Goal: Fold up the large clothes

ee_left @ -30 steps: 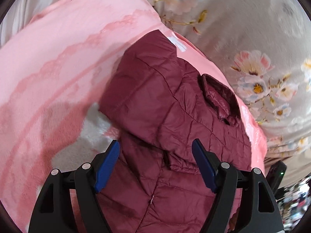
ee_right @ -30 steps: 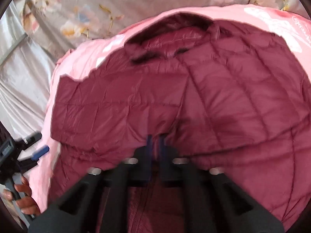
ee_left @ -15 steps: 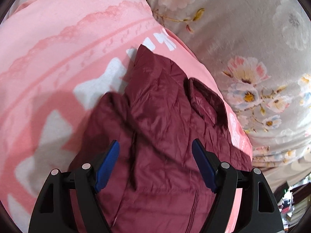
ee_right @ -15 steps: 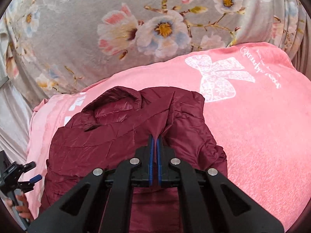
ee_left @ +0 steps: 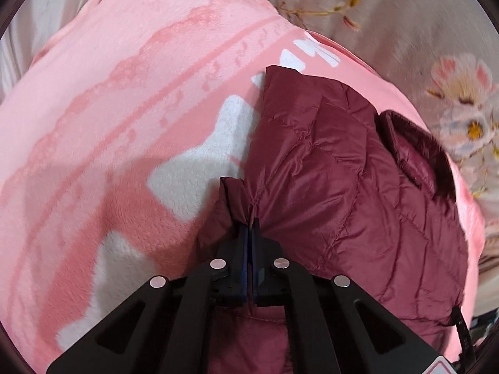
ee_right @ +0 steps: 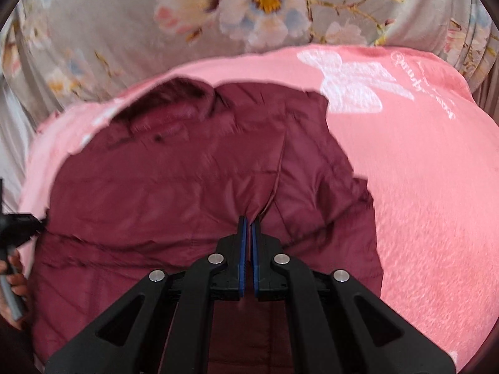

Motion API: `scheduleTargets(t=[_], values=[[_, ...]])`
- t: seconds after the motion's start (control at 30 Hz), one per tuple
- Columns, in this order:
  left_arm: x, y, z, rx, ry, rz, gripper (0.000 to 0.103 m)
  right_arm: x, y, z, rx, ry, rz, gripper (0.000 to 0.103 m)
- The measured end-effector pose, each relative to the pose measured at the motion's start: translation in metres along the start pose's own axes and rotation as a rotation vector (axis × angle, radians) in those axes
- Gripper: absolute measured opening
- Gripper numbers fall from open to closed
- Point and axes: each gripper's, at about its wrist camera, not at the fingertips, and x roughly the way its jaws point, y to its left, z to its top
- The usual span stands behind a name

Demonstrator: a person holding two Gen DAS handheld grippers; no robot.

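Both my left gripper and right gripper pinch folds of the maroon jacket on the pink blanket.

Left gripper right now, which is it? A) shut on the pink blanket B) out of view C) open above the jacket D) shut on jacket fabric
D: the left gripper has its blue pads pressed together with a pinch of the maroon jacket bunched between them; the pink blanket lies beside it, ungripped.
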Motion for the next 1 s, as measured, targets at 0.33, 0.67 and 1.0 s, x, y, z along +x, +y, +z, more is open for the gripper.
scheduleTargets(t=[0.33,0.67,1.0], values=[[-0.028,-0.013,-0.009,0.086,-0.074,0.082,0.006,-0.022,-0.005,0.003,-0.002,-0.012,-0.025,0.006],[-0.071,-0.121,0.001,0.334,-0.158,-0.017,0.027,-0.038,0.07,0.04,-0.076,-0.093,0.106,0.015],[0.009,-0.153,-0.044,0.422,-0.088,0.064,0.03,0.033,0.104,-0.009,-0.109,0.031,0.104,0.014]])
